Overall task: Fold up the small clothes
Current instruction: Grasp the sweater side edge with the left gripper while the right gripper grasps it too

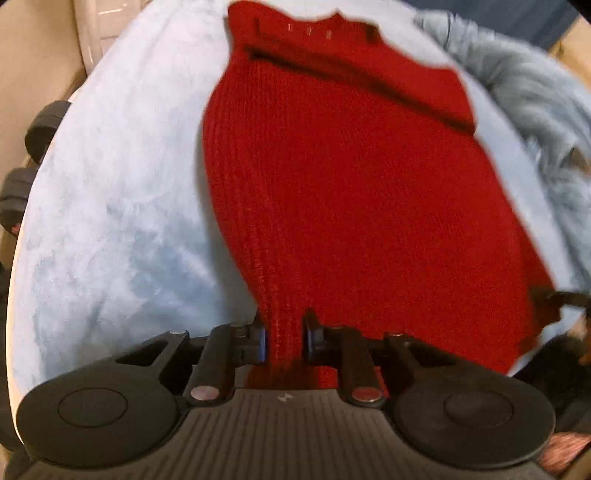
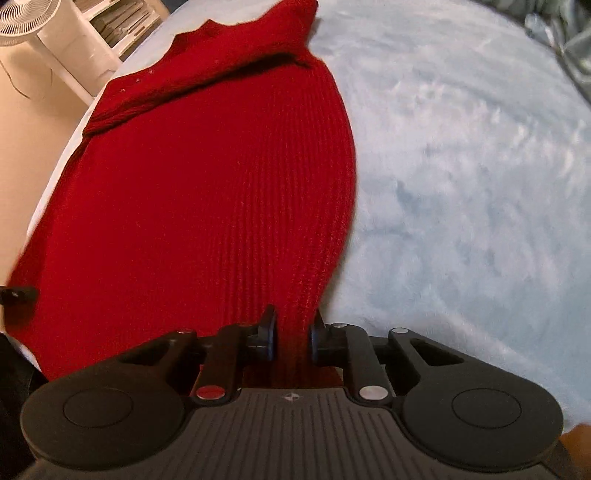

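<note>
garment: red knit sweater (image 1: 351, 192) lying flat on the pale blue fleece blanket (image 1: 110, 221) — looks like a bed, not a bench, but I can't tell for sure what's under the fleece.

long axis: runs straight away from both cameras, hem nearest, collar (image 1: 314, 26) at the far end. Near the collar there's already a fold of knit lying across the body — sleeves tucked in, I'd guess.

left hand-held gripper (image 1: 283, 341): closed on the hem, red knit bunched between the 2 pads, on the sweater's left near corner. In its own view the cloth spreads ahead and off to the right.

right hand-held gripper (image 2: 291, 338): same deal, clamped on the hem at the right near corner, a ridge of knit pinched between the pads. Its view shows the body ahead and to the left.

who's nearer: neither really — both hold the same hem edge, 1 at each corner, and each one's tip peeks in at the edge of the other's view.

what the next move turns on: the collar lies dead ahead along the long axis, so I'd guess the hem gets lifted and carried forward over the body toward it. Both corners need to travel evenly or the fold goes skewed.

other stuff: grey fluffy throw (image 1: 517, 92) bunched beyond the right side, white fan (image 2: 22, 18) and shelves off the far left.
</note>
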Available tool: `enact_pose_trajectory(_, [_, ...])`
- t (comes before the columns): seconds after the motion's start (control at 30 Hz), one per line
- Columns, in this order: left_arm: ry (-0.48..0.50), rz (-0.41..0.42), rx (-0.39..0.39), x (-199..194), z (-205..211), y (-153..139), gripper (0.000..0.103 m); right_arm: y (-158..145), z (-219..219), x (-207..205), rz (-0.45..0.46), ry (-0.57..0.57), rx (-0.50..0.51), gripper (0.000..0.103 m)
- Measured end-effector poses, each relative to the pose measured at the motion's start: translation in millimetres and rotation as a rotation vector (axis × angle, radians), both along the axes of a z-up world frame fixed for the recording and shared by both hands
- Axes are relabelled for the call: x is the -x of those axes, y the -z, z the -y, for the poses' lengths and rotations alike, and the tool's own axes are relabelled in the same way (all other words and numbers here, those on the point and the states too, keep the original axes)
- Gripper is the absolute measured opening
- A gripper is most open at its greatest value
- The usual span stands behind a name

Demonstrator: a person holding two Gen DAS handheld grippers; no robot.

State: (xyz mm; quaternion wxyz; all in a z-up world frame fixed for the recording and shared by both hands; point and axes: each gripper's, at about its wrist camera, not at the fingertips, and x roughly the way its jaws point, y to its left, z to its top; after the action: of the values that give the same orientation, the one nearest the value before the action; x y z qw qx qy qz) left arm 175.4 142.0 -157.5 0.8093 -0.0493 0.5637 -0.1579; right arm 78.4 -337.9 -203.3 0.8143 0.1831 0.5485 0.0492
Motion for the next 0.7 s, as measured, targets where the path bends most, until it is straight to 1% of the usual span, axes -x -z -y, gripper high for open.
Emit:
enact_pose_trajectory(0.07, [0.011, 0.052, 0.005, 3.7, 3.4, -20.0, 0.019, -25.5, 2.2, -2.7, 0.059, 0.015, -0.011, 0.016])
enact_pose_trajectory(0.13, [0.003, 0.106, 0.027, 12.7, 4.2, -44.6, 0.018, -54.2, 6.2, -2.0, 0.112, 0.03, -0.028, 0.016])
enact_pose_trajectory(0.2, [-0.01, 0.151, 0.03, 20.8, 4.8, -64.9, 0.018, -80.7, 11.7, 3.4, 0.16, 0.035, -0.049, 0.016])
enact_pose_trajectory(0.27, [-0.021, 0.192, 0.032, 31.1, 11.6, -78.6, 0.017, -102.6, 16.0, 12.4, 0.208, 0.029, -0.047, 0.015])
enact_pose_trajectory(0.33, [-0.029, 0.206, 0.049, 46.2, 7.7, -86.3, 0.017, -117.8, 21.6, 24.7, 0.237, 0.028, -0.041, 0.015])
enact_pose_trajectory(0.4, [-0.028, 0.203, 0.068, 61.0, 3.8, -88.7, 0.017, -124.2, 27.2, 37.3, 0.244, 0.032, -0.048, 0.015])
enact_pose_trajectory(0.5, [-0.026, 0.183, 0.081, 98.5, -4.3, -86.5, 0.017, -125.9, 32.8, 64.8, 0.215, 0.04, -0.065, 0.015])
enact_pose_trajectory(0.63, [-0.038, 0.128, 0.111, 149.6, -12.1, -75.8, 0.017, -112.3, 28.7, 112.6, 0.145, 0.052, -0.097, 0.015])
enact_pose_trajectory(0.7, [-0.045, 0.1, 0.123, 168.2, -15.8, -69.7, 0.017, -106.4, 23.6, 136.2, 0.114, 0.064, -0.114, 0.015])
